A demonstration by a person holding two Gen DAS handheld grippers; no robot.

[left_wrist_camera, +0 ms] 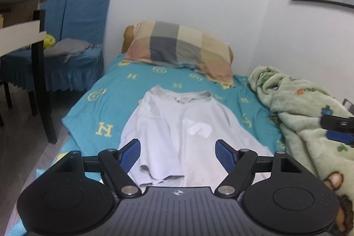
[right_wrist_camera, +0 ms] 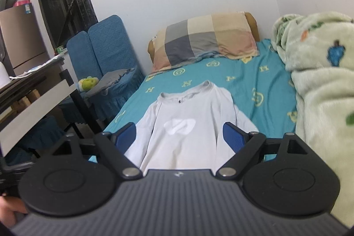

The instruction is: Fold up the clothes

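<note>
A pale white T-shirt (left_wrist_camera: 174,125) (right_wrist_camera: 188,132) with a white chest logo lies flat on the teal bed sheet (left_wrist_camera: 93,112) (right_wrist_camera: 261,90), its collar toward the pillow. Its near hem is slightly rucked in the left wrist view. My left gripper (left_wrist_camera: 178,154) hovers over the shirt's lower part, open, with nothing between its blue pads (left_wrist_camera: 130,154). My right gripper (right_wrist_camera: 178,136) is held above the shirt's lower half, open and empty as well. The right gripper (left_wrist_camera: 331,128) also pokes into the left wrist view at the right edge, over the blanket.
A checked pillow (left_wrist_camera: 179,48) (right_wrist_camera: 205,39) lies at the head of the bed against the white wall. A bunched green fleece blanket (left_wrist_camera: 305,116) (right_wrist_camera: 320,81) fills the right side. Blue-covered chairs (left_wrist_camera: 75,37) (right_wrist_camera: 106,54) and a dark table (left_wrist_camera: 22,14) (right_wrist_camera: 33,90) stand left of the bed.
</note>
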